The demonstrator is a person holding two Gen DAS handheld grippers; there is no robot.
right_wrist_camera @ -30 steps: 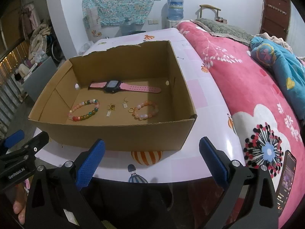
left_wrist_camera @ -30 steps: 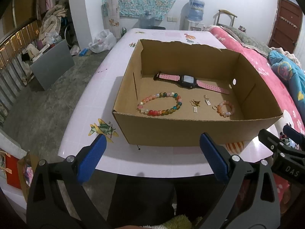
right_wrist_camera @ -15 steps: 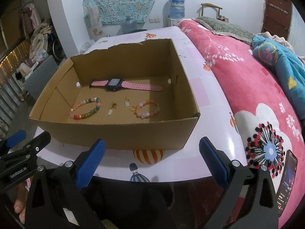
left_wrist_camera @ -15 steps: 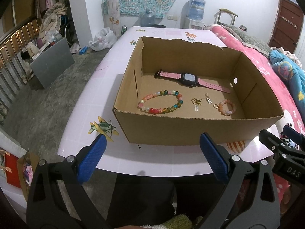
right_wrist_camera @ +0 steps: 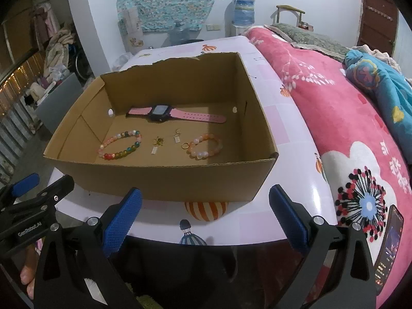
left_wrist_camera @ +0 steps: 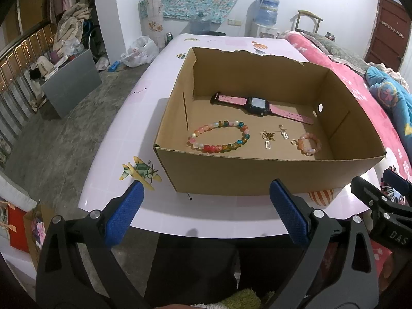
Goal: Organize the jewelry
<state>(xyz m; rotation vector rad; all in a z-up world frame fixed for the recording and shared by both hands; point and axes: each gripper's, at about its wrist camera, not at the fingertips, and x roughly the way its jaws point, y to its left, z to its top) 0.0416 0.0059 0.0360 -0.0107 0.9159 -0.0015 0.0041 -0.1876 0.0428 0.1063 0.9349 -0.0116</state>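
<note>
The pink watch (left_wrist_camera: 257, 104), 2 bead bracelets (left_wrist_camera: 219, 136) and small gold charms (left_wrist_camera: 269, 137) lie inside the cardboard box (left_wrist_camera: 257, 173) on the table (left_wrist_camera: 123, 139). My left claw (left_wrist_camera: 206, 216) and right claw (right_wrist_camera: 204, 217) hover before it, both spread wide, empty.

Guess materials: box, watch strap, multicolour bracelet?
Box: corrugated cardboard, matte brown; fluting shows at the cut rim and the far edge is torn ragged.
Watch strap: likely silicone or rubber, matte pink, with rows of punched holes.
Multicolour bracelet: round beads, glossy and partly translucent, so glass or stone, possibly plastic. The pictures cannot settle which.
</note>
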